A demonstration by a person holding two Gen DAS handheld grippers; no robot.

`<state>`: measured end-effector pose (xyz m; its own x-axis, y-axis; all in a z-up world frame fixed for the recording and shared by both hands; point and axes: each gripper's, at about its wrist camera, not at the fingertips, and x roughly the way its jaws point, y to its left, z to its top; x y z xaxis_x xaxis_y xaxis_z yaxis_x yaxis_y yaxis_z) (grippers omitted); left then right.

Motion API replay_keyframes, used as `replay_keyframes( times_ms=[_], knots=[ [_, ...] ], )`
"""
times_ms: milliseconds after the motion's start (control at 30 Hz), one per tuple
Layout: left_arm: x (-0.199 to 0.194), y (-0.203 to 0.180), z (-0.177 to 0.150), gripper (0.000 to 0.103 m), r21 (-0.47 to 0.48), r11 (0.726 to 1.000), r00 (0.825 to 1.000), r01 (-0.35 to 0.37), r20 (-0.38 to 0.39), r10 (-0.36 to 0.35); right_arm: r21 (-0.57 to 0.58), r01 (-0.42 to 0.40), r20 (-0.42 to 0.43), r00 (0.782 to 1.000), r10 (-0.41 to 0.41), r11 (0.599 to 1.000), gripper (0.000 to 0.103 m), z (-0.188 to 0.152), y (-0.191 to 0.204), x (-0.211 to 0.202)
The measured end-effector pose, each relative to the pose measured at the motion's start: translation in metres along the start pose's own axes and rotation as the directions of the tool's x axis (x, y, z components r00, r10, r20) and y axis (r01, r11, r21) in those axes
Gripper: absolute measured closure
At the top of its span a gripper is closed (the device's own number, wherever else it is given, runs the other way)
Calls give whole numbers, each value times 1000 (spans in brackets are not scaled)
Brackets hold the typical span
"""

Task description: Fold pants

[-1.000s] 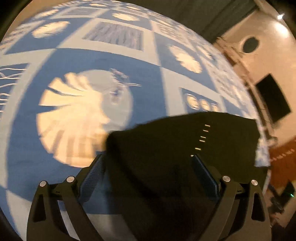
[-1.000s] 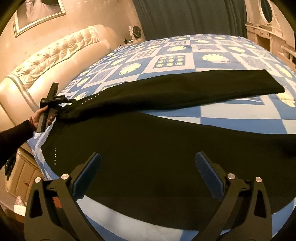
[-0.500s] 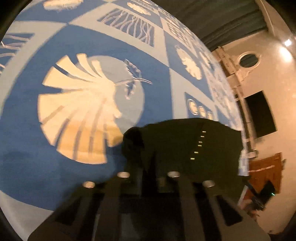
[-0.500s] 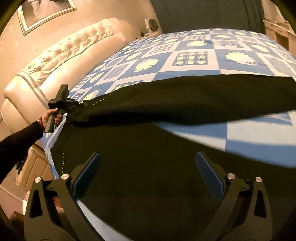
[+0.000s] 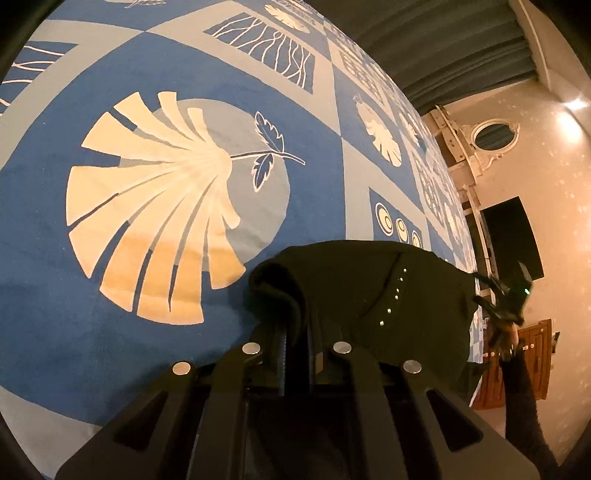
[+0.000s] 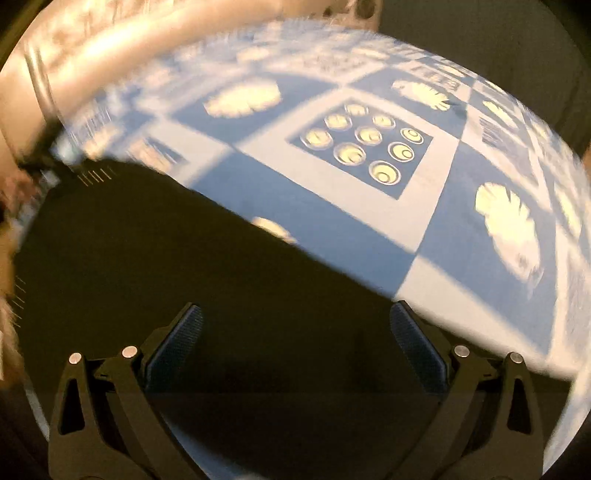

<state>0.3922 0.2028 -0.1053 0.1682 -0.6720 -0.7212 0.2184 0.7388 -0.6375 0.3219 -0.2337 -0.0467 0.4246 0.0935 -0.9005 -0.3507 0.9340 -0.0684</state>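
Observation:
The black pants (image 6: 155,266) lie spread on a blue and white patterned bedspread (image 6: 424,229). My left gripper (image 5: 295,332) is shut on the waist end of the pants (image 5: 369,288), which bunches over the fingers; a row of small studs shows on the cloth. My right gripper (image 6: 295,332) is open and empty, low over the dark cloth, which fills the space between its fingers. The right gripper also shows at the far right of the left wrist view (image 5: 506,295). The right wrist view is blurred.
The bedspread (image 5: 147,184) stretches away to the left and ahead of the left gripper. A padded cream headboard (image 6: 110,33) lies at the back left. A wall with a dark screen (image 5: 513,236) and a wooden cabinet (image 5: 524,365) stand beyond the bed.
My left gripper has shut on the waist end of the pants. My right gripper has swung quickly over the pants, closer to the cloth, and stays open.

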Motion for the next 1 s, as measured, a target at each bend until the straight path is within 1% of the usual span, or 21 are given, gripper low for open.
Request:
replay_keyframes(
  times_ms=[67, 200, 300, 367, 400, 433, 467, 500, 533, 567, 600, 633, 700, 767, 833, 867, 900, 1000],
  knots=[
    [1, -1, 1, 95, 7, 1000, 1000, -3, -4, 3, -78, 2, -44, 999, -5, 997, 2, 10, 4, 18],
    [2, -4, 7, 93, 13, 1000, 1000, -28, -1, 28, -142, -64, -96, 994, 51, 988, 2, 26, 11, 39],
    [5, -4, 9, 93, 11, 1000, 999, -29, 15, 29, -129, -115, -124, 987, 99, 985, 2, 30, 9, 50],
    [7, 0, 11, 93, -9, 1000, 1000, -10, 16, 10, -69, -144, -144, 981, 133, 987, 2, 30, 5, 55],
    [7, 1, 11, 93, -20, 1000, 1000, -1, 14, 2, -46, -150, -147, 979, 142, 988, 3, 30, 6, 55],
    [6, 3, 12, 93, -28, 1000, 1000, 8, 12, -7, -48, -150, -148, 979, 142, 987, 6, 28, 8, 53],
    [6, 3, 11, 93, -25, 1000, 1000, 9, 12, -9, -58, -157, -147, 978, 147, 986, 18, 27, 11, 49],
    [5, 1, 11, 94, -8, 1000, 1000, 1, 16, -1, -66, -162, -142, 978, 151, 985, 35, 27, 14, 44],
    [5, -3, 10, 94, 13, 1000, 1000, -14, 24, 13, -76, -162, -136, 979, 150, 984, 45, 26, 18, 39],
    [5, -5, 10, 94, 27, 999, 999, -26, 29, 25, -93, -152, -135, 981, 139, 984, 61, 25, 24, 34],
    [5, -8, 9, 94, 43, 998, 999, -39, 37, 38, -111, -136, -133, 984, 121, 984, 70, 25, 29, 32],
    [6, -9, 8, 94, 47, 998, 998, -41, 43, 39, -133, -107, -127, 988, 91, 985, 73, 23, 36, 28],
    [5, -8, 8, 94, 34, 999, 998, -28, 53, 26, -158, -69, -114, 992, 51, 985, 84, 21, 43, 25],
    [4, -7, 8, 94, 22, 1000, 998, -20, 64, 19, -173, -26, -81, 997, 13, 985, 90, 18, 48, 16],
    [1, -9, 7, 94, 28, 999, 996, -24, 83, 22, -170, 14, -28, 999, -19, 985, 90, 14, 51, 5],
    [-1, -10, 7, 94, 35, 999, 995, -24, 97, 21, -163, 40, 11, 999, -39, 986, 91, 11, 55, -4],
    [-6, -12, 6, 95, 44, 999, 992, -12, 126, 7, -153, 63, 43, 997, -57, 986, 91, 7, 57, -12],
    [-20, -20, 2, 95, 45, 996, 977, 71, 196, -79, -115, 115, 136, 986, -99, 987, 91, -11, 67, -38]
  ],
)
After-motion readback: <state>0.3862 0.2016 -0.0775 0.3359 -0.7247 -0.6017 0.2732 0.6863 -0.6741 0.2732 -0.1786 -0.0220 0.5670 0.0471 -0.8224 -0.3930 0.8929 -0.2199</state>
